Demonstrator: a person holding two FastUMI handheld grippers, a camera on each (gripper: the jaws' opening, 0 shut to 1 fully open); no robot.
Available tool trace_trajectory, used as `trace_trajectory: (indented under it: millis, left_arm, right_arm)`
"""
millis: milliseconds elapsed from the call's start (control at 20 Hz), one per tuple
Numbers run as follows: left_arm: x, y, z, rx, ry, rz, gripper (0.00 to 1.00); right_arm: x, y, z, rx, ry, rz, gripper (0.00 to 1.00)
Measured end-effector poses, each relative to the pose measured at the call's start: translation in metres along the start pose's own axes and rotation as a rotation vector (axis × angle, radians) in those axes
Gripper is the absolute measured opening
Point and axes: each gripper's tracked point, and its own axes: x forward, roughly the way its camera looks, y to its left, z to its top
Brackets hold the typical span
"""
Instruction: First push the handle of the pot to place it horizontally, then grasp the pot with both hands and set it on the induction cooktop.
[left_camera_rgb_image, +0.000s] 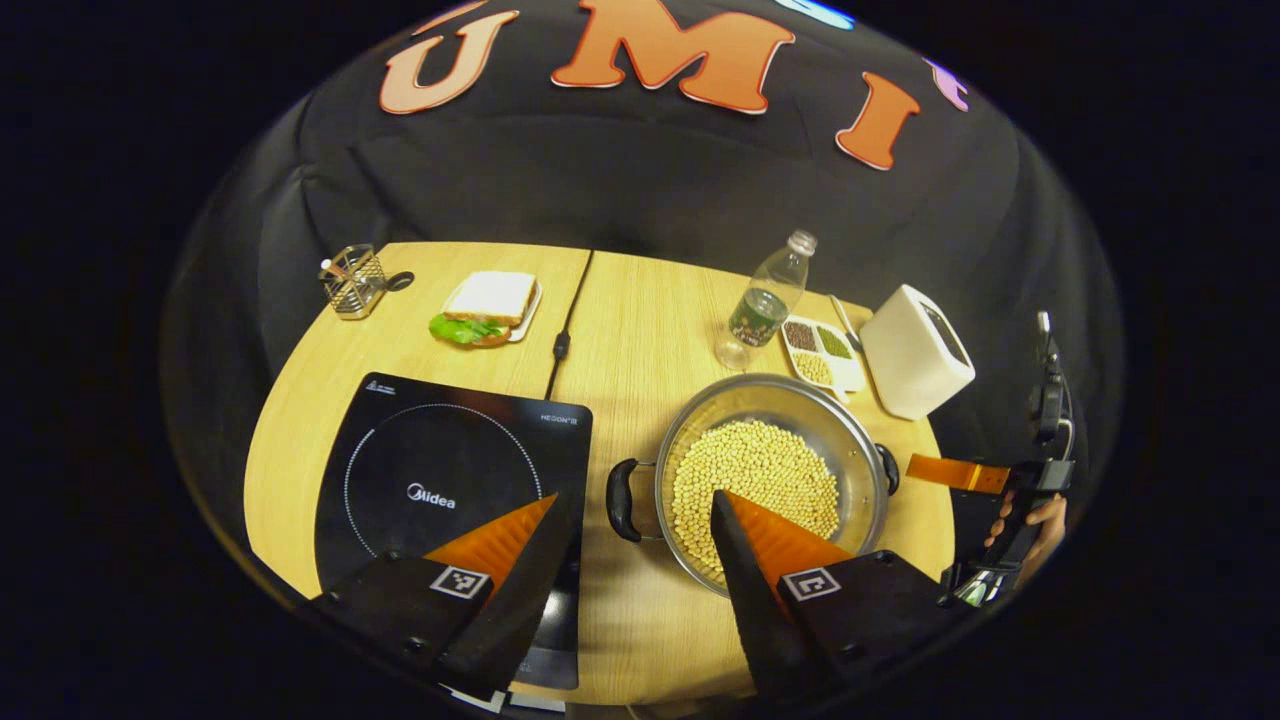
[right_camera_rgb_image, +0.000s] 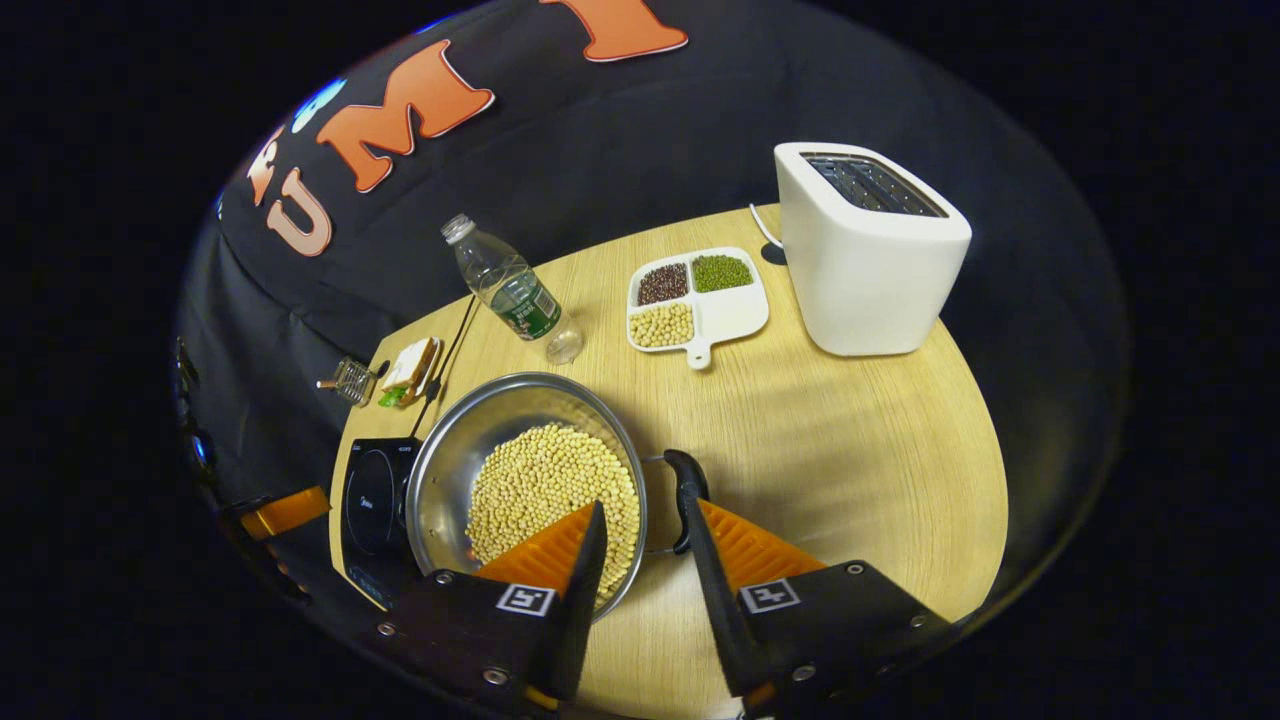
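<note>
Left gripper (left_camera_rgb_image: 640, 520) nearest, jaws wide, empty, straddling pot's left handle (left_camera_rgb_image: 622, 499). Right gripper (right_camera_rgb_image: 645, 530) jaws moderately open, empty, right handle (right_camera_rgb_image: 688, 497) just at fingertips, not clamped. Pot (left_camera_rgb_image: 770, 480) of soybeans (left_camera_rgb_image: 755, 480) on table (left_camera_rgb_image: 640, 330), just right of induction cooktop (left_camera_rgb_image: 440, 480). Handles look horizontal: push judged done. Two-handed grasp, lift onto cooktop remain. Beyond: bottle (left_camera_rgb_image: 765, 300), toaster (right_camera_rgb_image: 865, 250).
</note>
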Motion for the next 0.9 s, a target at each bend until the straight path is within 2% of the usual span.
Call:
trace_trajectory:
  millis: [50, 100, 150, 200, 300, 450, 550, 600, 700, 750, 900]
  left_arm:
    - [0.008, -0.003, -0.005, 0.001, 0.027, -0.008, 0.94]
    - [0.017, -0.007, -0.007, -0.003, 0.043, -0.023, 0.92]
    - [0.025, -0.009, -0.010, -0.006, 0.061, -0.024, 0.92]
    - [0.032, -0.012, -0.011, 0.005, 0.063, -0.035, 0.96]
    - [0.046, -0.016, -0.015, 0.008, 0.082, -0.035, 0.92]
    - [0.065, -0.016, -0.022, 0.008, 0.121, -0.015, 0.92]
    - [0.073, -0.017, -0.013, 0.039, 0.089, -0.015, 0.91]
    - [0.073, -0.015, -0.012, 0.058, 0.090, 0.004, 0.92]
    - [0.077, -0.001, -0.010, 0.082, 0.089, 0.050, 0.88]
    - [0.077, 0.002, -0.009, 0.062, 0.082, 0.058, 0.86]
    - [0.085, 0.000, -0.024, -0.037, 0.131, 0.006, 0.91]
  right_arm:
    - [0.003, 0.000, -0.002, -0.004, 0.009, -0.012, 0.57]
    - [0.005, -0.002, -0.004, -0.009, 0.023, -0.025, 0.66]
    - [0.007, -0.004, -0.006, -0.020, 0.033, -0.038, 0.64]
    - [0.011, -0.004, -0.007, -0.035, 0.036, -0.054, 0.76]
    - [0.018, -0.006, -0.007, -0.057, 0.039, -0.078, 0.83]
    - [0.028, -0.007, -0.012, -0.059, 0.071, -0.090, 0.88]
    - [0.033, -0.013, -0.014, -0.066, 0.084, -0.105, 0.88]
    - [0.035, -0.014, -0.016, -0.067, 0.094, -0.111, 0.89]
    - [0.040, -0.014, -0.020, -0.067, 0.108, -0.117, 0.89]
    - [0.041, -0.014, -0.019, -0.068, 0.109, -0.119, 0.89]
    - [0.048, -0.012, -0.022, -0.070, 0.120, -0.122, 0.89]
